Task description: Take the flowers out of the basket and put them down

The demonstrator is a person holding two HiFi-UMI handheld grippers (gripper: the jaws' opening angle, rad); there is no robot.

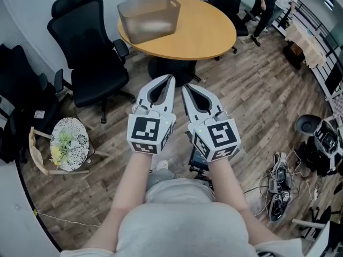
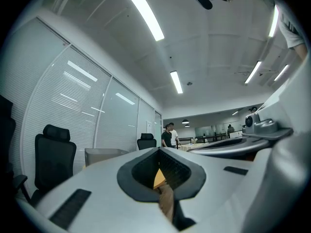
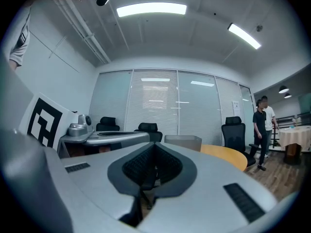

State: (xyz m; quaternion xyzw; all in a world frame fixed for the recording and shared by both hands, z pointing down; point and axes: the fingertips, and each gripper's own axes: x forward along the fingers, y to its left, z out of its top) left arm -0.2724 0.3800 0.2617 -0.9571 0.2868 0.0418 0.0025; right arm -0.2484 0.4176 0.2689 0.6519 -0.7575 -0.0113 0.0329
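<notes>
Wooden floor (image 1: pixel 252 100) holds basket (image 1: pixel 38 158), head view only.

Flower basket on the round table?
No, the flower basket sits on the floor; the table holds a grey bin.

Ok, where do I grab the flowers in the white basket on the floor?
Likely the bunch's green middle, coming from straight above: the flowers lie in the white lacy basket, whose open top faces up. Stems are too small to see.
</notes>
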